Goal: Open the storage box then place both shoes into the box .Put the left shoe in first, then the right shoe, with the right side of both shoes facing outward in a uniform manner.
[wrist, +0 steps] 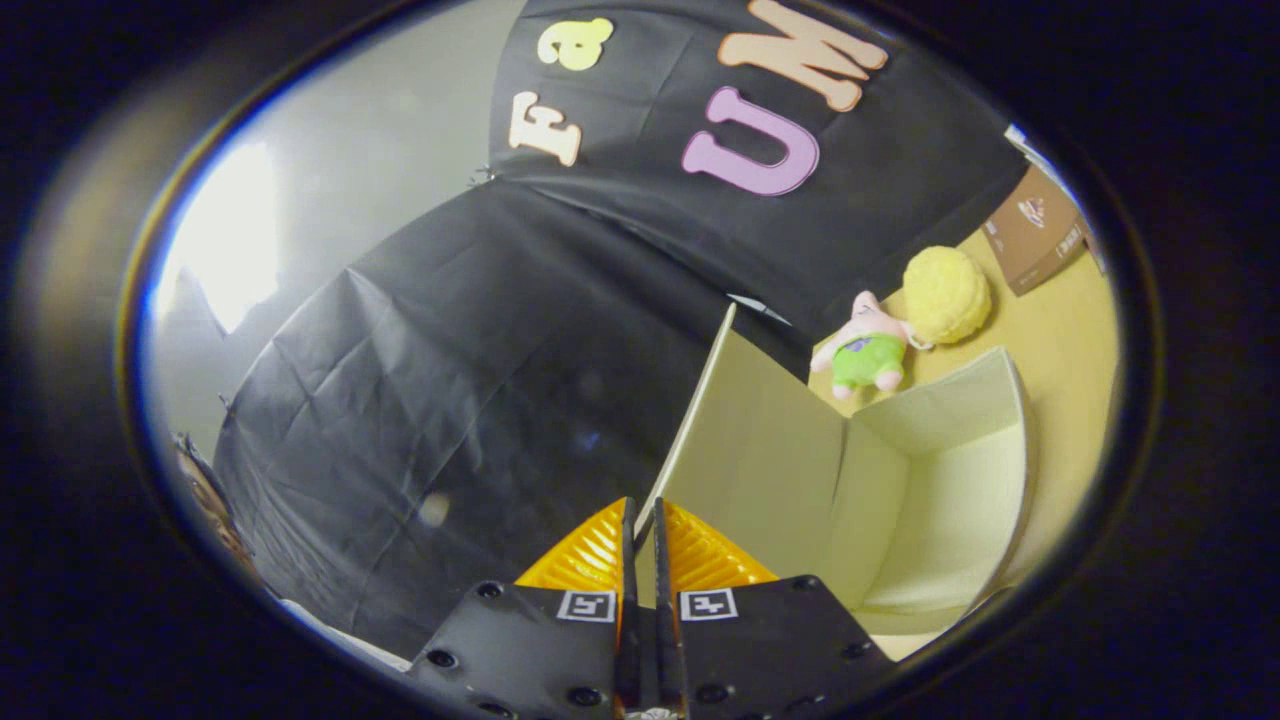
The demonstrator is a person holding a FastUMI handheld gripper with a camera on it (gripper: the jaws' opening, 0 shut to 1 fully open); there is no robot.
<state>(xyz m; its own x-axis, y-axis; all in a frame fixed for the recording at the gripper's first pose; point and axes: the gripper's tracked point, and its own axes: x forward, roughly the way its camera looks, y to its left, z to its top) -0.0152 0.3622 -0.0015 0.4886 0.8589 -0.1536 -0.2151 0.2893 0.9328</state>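
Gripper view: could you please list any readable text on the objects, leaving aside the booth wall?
Brown cardboard box: printed marks, too small to read.
Gripper, shut on the cream storage box's raised lid: two square black-and-white coded markers, no words.

Cream storage box (900,480); yellow tabletop (1060,330); pink-and-green plush toy (865,350); brown carton (1035,230); black cloth wall (450,350).

The raised lid (760,440), pinched in the gripper (640,530), leaves the storage box (950,500) mouth open.
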